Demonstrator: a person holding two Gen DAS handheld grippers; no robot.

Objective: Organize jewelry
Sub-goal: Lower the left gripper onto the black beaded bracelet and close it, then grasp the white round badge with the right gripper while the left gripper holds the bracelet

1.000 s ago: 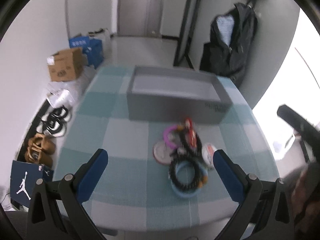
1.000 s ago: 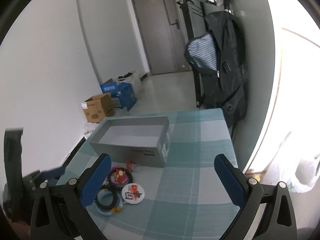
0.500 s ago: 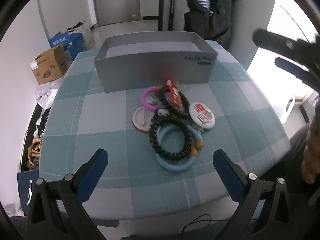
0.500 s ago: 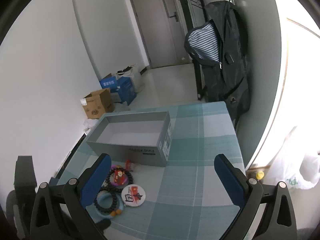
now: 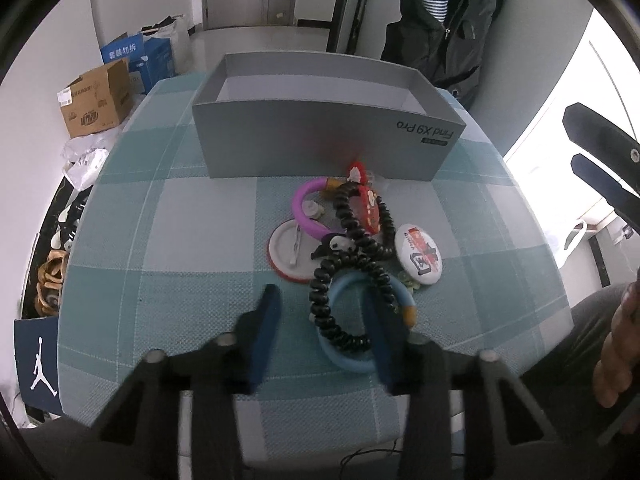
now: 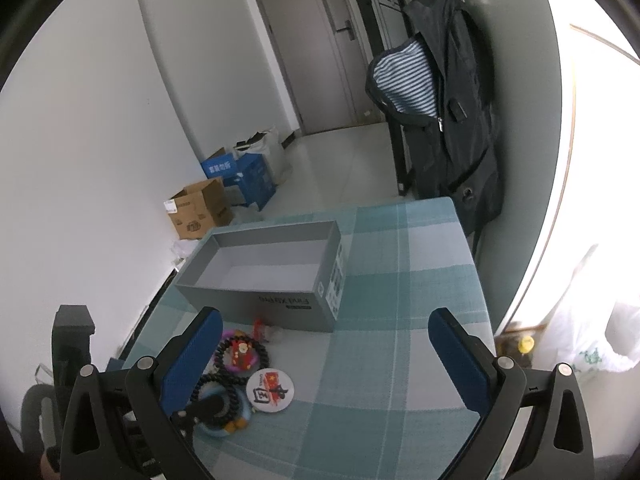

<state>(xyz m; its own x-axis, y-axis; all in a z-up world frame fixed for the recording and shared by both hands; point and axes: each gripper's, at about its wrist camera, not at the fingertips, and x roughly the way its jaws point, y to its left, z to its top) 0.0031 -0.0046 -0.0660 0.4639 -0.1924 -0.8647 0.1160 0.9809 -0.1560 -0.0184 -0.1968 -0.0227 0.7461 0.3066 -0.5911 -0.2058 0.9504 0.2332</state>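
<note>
On the checked desk (image 5: 192, 312) the empty grey box (image 5: 320, 140) waits beyond our left hand-held gripper (image 5: 324, 316), whose jaws have just been closing, not yet pinching, astride the nearest black beaded bracelet (image 5: 326, 312), first for boxing.

The left tool (image 5: 322, 322) covers the near right arc of the light blue ring (image 5: 348, 360), so whether its pads press the ring cannot be told. In the right wrist view, the right tool's left finger (image 6: 192, 354) hides part of the jewelry pile (image 6: 240, 364). The person's hand (image 5: 618, 360) is cut off by the picture's edge.
</note>
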